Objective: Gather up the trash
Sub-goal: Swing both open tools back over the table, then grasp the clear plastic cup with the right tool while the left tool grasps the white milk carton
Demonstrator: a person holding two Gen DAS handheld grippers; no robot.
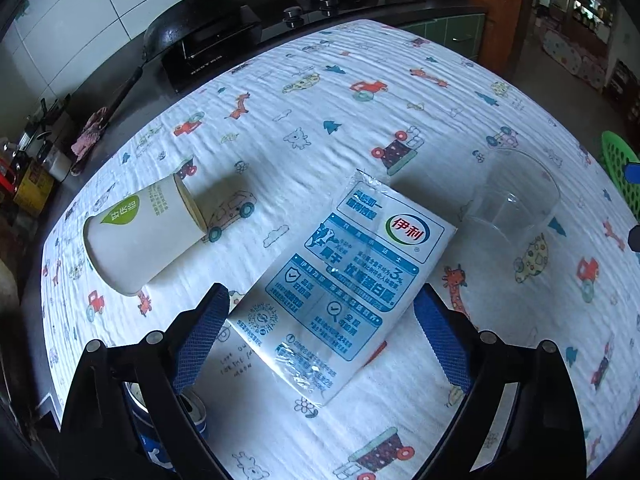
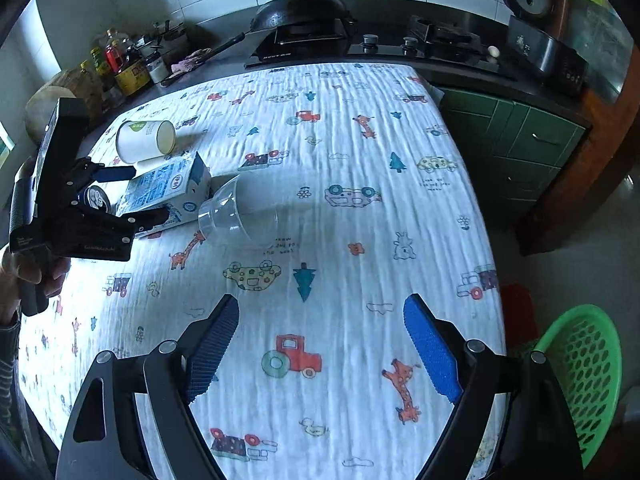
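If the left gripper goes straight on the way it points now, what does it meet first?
Most likely the milk carton: it lies between the open left gripper fingers, directly ahead. Depth is hard to judge.

On the counter (image 1: 360, 92) in your left wrist view, the carton (image 1: 344, 284) lies flat in the middle, the paper cup (image 1: 140, 236) on its side to its left and the clear cup (image 1: 516, 204) on its side to its right. Your left gripper (image 1: 322, 312) hangs over the carton's near end with its fingers on either side, not touching that you can tell, and a can (image 2: 96, 198) sits just beside the carton under that gripper. Your right gripper (image 2: 322, 340) is over bare cloth, well apart from the clear cup, with the basket (image 2: 580, 376) off the counter's right edge, lower down.
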